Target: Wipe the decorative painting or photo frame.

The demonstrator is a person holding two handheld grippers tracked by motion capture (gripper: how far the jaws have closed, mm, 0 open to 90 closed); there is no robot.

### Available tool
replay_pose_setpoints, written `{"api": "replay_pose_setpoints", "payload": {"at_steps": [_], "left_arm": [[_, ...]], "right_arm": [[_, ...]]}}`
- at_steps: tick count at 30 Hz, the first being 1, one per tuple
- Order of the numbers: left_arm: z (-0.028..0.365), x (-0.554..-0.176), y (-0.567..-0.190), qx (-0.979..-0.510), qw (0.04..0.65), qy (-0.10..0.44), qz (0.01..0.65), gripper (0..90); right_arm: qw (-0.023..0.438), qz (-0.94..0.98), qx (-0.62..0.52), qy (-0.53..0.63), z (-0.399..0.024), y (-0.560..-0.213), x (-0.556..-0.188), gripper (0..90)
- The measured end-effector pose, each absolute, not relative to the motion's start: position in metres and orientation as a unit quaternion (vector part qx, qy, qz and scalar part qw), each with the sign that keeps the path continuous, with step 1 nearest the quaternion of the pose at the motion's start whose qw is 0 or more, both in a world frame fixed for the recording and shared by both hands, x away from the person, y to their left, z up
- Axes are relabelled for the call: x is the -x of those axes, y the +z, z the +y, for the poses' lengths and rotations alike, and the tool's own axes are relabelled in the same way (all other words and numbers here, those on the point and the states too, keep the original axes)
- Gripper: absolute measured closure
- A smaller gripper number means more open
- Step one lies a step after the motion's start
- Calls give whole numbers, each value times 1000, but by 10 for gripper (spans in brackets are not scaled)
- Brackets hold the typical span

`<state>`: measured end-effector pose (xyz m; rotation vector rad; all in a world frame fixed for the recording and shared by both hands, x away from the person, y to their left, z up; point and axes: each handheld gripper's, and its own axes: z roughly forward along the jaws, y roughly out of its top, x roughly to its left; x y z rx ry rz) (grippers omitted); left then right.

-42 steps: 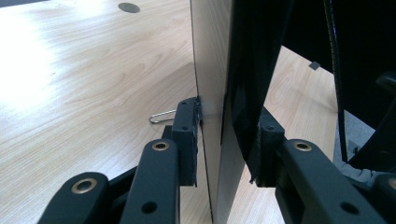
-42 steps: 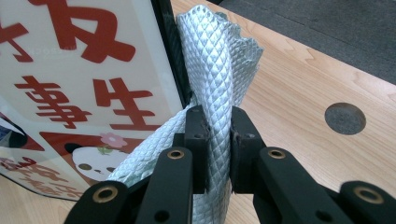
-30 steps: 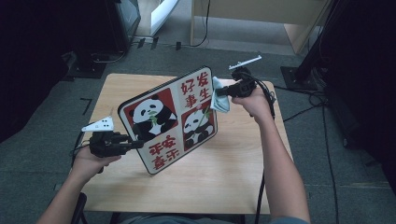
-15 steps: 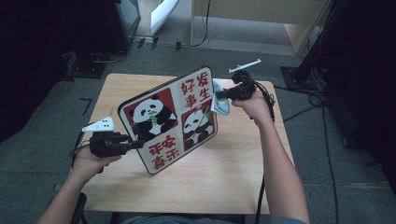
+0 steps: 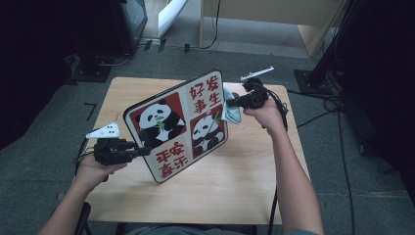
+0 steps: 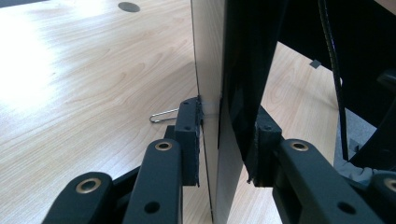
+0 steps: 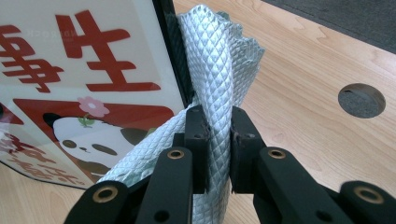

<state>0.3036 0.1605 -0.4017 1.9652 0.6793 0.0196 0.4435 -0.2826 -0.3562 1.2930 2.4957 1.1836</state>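
Lower left of the high view: left gripper, jaws just closing, clamped on the edge of the panda board. Board stands tilted at frame centre above the wooden table. Upper right: right gripper, jaws narrow, pinching a pale quilted cloth against the board's edge.

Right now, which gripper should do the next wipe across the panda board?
Right. The right gripper is shut on the cloth, already at the panda board's edge. The left gripper clamps the board's lower edge and holds it tilted off the table, so it likely has to keep steadying.
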Motion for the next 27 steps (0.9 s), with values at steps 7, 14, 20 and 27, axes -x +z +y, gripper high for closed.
{"api": "replay_pose_setpoints", "payload": {"at_steps": [7,14,20,27], "left_arm": [[160,-304,-402,-815,506,5,283,708],[160,-304,-402,-815,506,5,282,711],[160,-304,-402,-816,504,5,281,711],[159,-304,-403,-817,502,3,282,710]], "right_arm": [[45,817,-424,388,-283,-359,-443,806],[38,815,-430,387,-284,-367,-443,806],[33,814,-435,384,-285,-373,-442,805],[28,811,-438,386,-287,-381,-440,805]]}}
